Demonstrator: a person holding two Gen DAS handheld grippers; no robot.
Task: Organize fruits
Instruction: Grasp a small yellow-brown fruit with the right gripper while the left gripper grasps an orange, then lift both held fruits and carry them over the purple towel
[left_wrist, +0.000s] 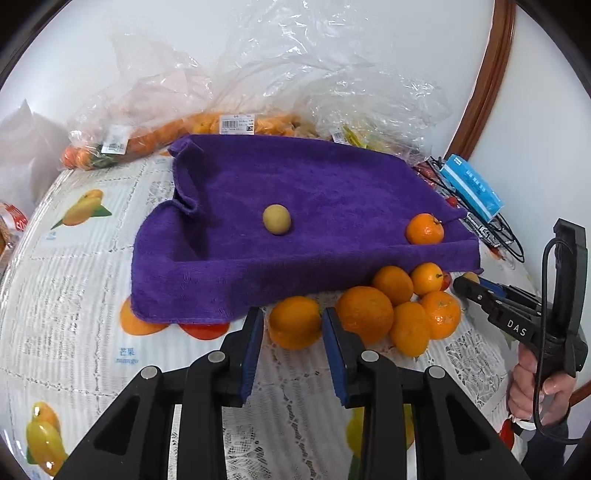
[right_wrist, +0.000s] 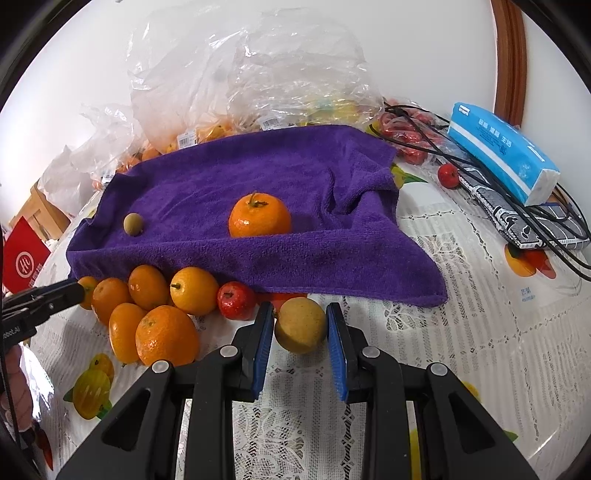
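My left gripper is shut on an orange at the near edge of a purple towel. Beside it lies a pile of several oranges. My right gripper is shut on a round yellow-brown fruit on the lace tablecloth, next to a small red fruit. On the towel rest a mandarin and a small tan fruit. The left wrist view shows the right gripper at the pile's right. The left gripper shows at the pile's left in the right wrist view.
Clear plastic bags with more fruit stand behind the towel. A blue tissue pack lies on black cables and a patterned case at the right, with another small red fruit nearby. A red box sits at the far left.
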